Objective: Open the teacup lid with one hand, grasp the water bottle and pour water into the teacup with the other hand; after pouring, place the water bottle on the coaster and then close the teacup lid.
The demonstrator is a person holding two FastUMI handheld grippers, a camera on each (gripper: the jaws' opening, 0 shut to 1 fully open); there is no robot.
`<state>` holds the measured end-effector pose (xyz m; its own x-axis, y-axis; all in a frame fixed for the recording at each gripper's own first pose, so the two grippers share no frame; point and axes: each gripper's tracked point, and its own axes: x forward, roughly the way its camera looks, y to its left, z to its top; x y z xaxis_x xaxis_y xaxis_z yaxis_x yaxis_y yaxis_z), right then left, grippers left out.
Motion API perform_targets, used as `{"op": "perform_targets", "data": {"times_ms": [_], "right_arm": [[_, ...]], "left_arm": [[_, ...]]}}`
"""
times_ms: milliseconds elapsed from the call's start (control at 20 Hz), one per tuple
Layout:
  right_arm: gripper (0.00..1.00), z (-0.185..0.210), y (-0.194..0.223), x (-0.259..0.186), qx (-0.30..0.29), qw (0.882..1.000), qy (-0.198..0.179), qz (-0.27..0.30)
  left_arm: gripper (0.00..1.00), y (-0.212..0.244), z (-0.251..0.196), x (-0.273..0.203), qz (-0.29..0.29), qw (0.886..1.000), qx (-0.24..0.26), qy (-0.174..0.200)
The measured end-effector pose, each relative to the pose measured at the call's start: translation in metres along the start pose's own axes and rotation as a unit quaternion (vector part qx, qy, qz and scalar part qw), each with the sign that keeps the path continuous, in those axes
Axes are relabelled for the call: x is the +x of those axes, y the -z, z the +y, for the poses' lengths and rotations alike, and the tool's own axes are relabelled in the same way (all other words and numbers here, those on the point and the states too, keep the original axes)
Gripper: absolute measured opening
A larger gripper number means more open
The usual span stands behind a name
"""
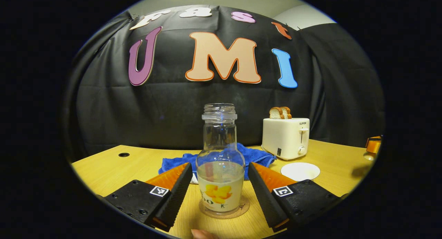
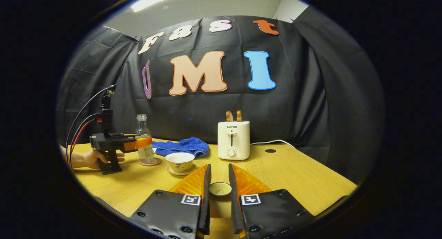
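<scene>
Left gripper view looks along the left tongs (image 1: 220,183), whose two ribbed black fingers (image 1: 179,192) stand wide apart on either side of the water bottle (image 1: 220,159), with a clear gap to the glass on both sides. The bottle stands upright on a round cork coaster (image 1: 241,211) near the bench's (image 1: 103,170) front edge; it is capless, part full of a cloudy liquid, and wears a pale label with a yellow flower. A fingertip (image 1: 202,234) peeks in at the very bottom. Behind the bottle a blue cloth (image 1: 257,156) lies crumpled. Farther back toward the right stands a white toaster (image 1: 286,138) with two slices of bread (image 1: 280,112) in its slots, and a flat white disc (image 1: 300,171) lies on the bench in front of it.

In the right gripper view, the right tongs (image 2: 219,185) are almost closed, and the teacup lid (image 2: 220,189) sits between the fingertips; whether both fingers press on it cannot be told. Beyond them, toward the left, the open teacup (image 2: 180,161) rests on its saucer (image 2: 172,170), just beside the bottle on its coaster. A hand (image 2: 90,159) holds the other gripper around the bottle near the bench's left edge, cables (image 2: 79,125) rising from it. The toaster stands toward the far edge, before the black cloth wall (image 2: 310,104).
</scene>
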<state>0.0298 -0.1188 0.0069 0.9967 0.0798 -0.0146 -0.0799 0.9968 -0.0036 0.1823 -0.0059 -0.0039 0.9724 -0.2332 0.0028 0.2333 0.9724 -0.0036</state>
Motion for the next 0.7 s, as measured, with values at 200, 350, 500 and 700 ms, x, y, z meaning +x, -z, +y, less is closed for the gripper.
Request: {"op": "perform_targets", "data": {"times_ms": [200,350,500,700], "right_arm": [[0.28,0.001,-0.001,0.000,0.000,1.000,-0.001,0.000],[0.28,0.004,0.000,0.000,0.000,1.000,-0.006,0.000],[0.28,0.005,-0.001,0.000,0.000,1.000,-0.009,-0.001],[0.28,0.022,0.000,0.009,0.002,0.999,-0.033,0.000]], "left_arm": [[0.94,0.000,0.002,-0.017,-0.001,1.000,0.000,-0.003],[0.94,0.000,0.003,-0.037,0.001,1.000,0.001,-0.008],[0.93,-0.002,0.002,-0.063,-0.001,1.000,0.000,-0.004],[0.92,0.003,0.019,-0.103,-0.001,1.000,0.000,-0.012]]}}
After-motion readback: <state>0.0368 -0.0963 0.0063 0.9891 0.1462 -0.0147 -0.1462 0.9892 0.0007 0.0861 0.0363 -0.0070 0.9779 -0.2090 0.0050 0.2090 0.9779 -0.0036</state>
